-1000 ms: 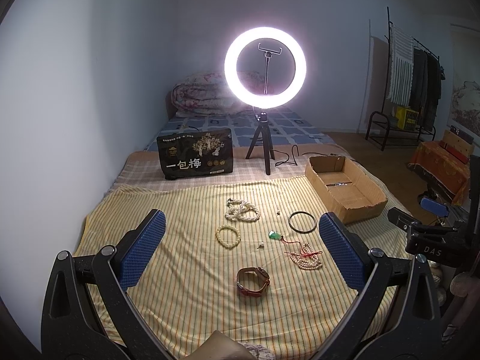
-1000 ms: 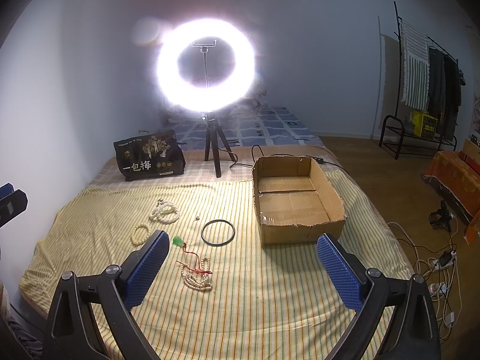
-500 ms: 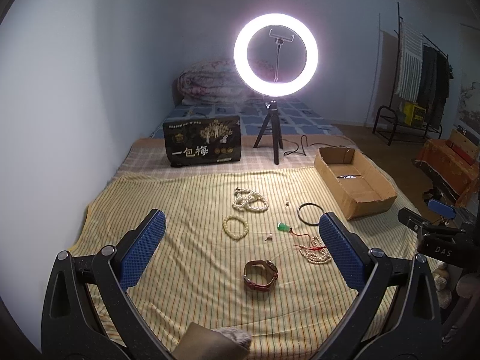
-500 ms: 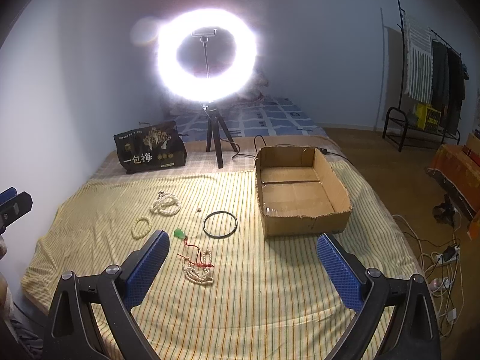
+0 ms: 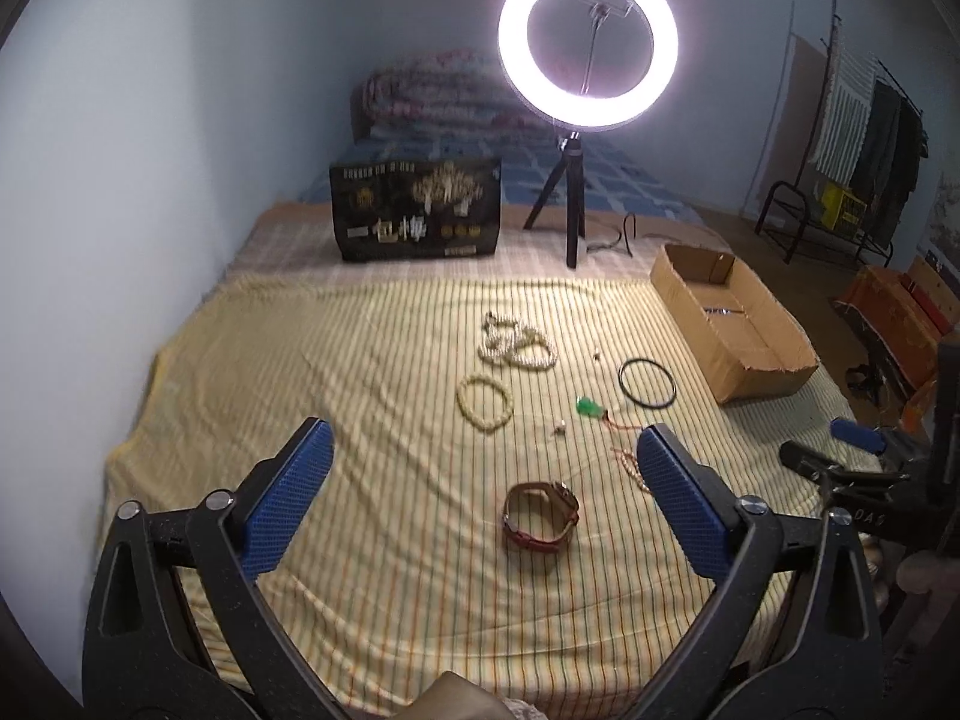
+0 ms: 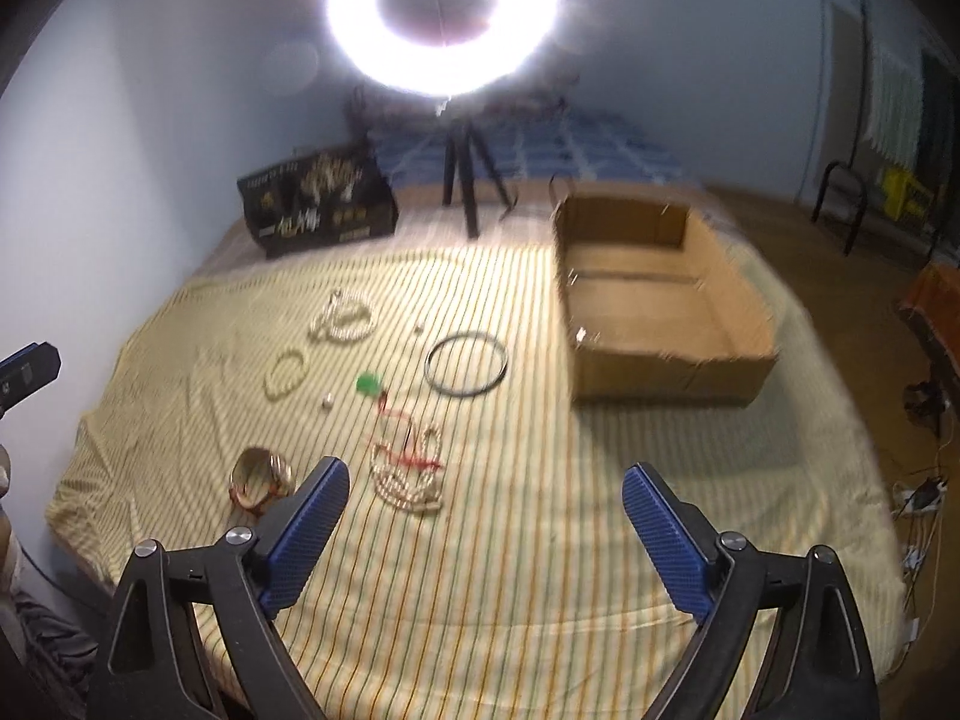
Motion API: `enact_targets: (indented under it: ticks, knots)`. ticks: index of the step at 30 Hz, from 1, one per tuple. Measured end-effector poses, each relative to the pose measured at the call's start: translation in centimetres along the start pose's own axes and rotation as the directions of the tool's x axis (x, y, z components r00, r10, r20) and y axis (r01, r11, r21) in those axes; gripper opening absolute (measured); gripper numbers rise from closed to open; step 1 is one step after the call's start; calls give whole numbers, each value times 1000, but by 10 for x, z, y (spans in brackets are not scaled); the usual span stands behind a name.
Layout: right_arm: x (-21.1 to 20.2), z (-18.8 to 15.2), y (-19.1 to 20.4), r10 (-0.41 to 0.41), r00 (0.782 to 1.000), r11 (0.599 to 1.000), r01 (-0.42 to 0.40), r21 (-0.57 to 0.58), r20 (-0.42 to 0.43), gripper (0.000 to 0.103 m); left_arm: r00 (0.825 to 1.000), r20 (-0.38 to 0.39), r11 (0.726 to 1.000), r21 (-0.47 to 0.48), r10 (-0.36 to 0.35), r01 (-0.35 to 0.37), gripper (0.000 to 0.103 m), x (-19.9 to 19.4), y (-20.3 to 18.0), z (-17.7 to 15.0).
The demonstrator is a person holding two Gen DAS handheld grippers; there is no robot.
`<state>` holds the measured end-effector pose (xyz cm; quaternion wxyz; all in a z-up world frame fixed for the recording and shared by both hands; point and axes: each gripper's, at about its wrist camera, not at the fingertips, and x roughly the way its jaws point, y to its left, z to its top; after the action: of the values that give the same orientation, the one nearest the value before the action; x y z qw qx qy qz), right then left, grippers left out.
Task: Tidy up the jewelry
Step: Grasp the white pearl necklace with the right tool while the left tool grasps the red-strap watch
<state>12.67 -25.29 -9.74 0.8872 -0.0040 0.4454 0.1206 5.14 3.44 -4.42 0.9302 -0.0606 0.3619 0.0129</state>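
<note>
Across the striped bedspread (image 5: 372, 396) our jewelry lies scattered, the cardboard box (image 6: 654, 324) waiting at its right. We judge this the approach: left gripper (image 5: 483, 501) and right gripper (image 6: 483, 531), jaws just narrowing yet wide apart, empty. Ahead lie the watch (image 5: 542, 517) and beaded necklace (image 6: 408, 471); next we must descend.

Yellow striped bedspread (image 5: 360, 372), blue fingers (image 5: 288, 504)

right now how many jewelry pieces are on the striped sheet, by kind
bead strands and bracelets: 3, a pile of pale beads, a pale bead bracelet, a bead strand with red cord
black ring: 1
watch with brown strap: 1
green pendant: 1
tiny pieces, too small to identify: 2
total: 8
</note>
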Motion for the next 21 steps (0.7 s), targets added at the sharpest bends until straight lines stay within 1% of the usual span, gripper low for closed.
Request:
enact_targets:
  ticks: [1, 2, 3, 5, 7, 10, 11, 13, 15, 16, 17, 18, 19, 21]
  knots:
    - [6, -1, 1, 14, 1000, 1000, -14, -6, -25, 92, 1000, -21, 1000, -9, -7, 7, 95, 4, 2, 0]
    - [11, -2, 3, 25, 999, 1000, -26, -16, -48, 88, 999, -45, 1000, -18, -17, 16, 92, 10, 4, 0]
    - [16, -3, 5, 33, 997, 999, -35, -26, -66, 87, 997, -67, 999, -29, -24, 22, 87, 15, 7, -1]
    - [24, -4, 11, 46, 994, 997, -52, -60, -98, 86, 993, -109, 998, -45, -40, 35, 82, 24, 9, -3]
    - [32, -6, 21, 51, 991, 992, -65, -112, -125, 85, 985, -158, 996, -64, -67, 57, 75, 36, 10, -6]
    - [42, -8, 30, 62, 986, 982, -88, -166, -157, 82, 964, -246, 992, -93, -104, 83, 65, 58, 11, -13]
    - [47, -8, 33, 70, 982, 978, -101, -180, -175, 80, 955, -276, 991, -98, -110, 86, 60, 66, 10, -16]
    - [55, -9, 34, 83, 974, 974, -123, -188, -209, 76, 934, -334, 990, -103, -126, 97, 58, 81, 7, -23]
    - [65, -9, 33, 86, 966, 972, -135, -191, -243, 72, 918, -371, 989, -104, -138, 106, 57, 90, 4, -30]
    - [71, -10, 32, 89, 962, 971, -142, -192, -259, 70, 907, -397, 988, -106, -144, 110, 56, 97, 2, -33]
    - [74, -10, 31, 90, 958, 970, -146, -193, -272, 67, 900, -409, 988, -112, -147, 110, 52, 101, 2, -35]
    - [79, -10, 31, 90, 954, 968, -152, -199, -287, 66, 890, -431, 986, -123, -152, 109, 48, 107, 2, -38]
    - [82, -10, 31, 90, 951, 966, -155, -206, -296, 64, 880, -448, 985, -135, -159, 110, 48, 112, 3, -40]
    - [88, -10, 33, 89, 947, 962, -162, -220, -310, 63, 867, -469, 983, -152, -165, 104, 48, 118, 4, -42]
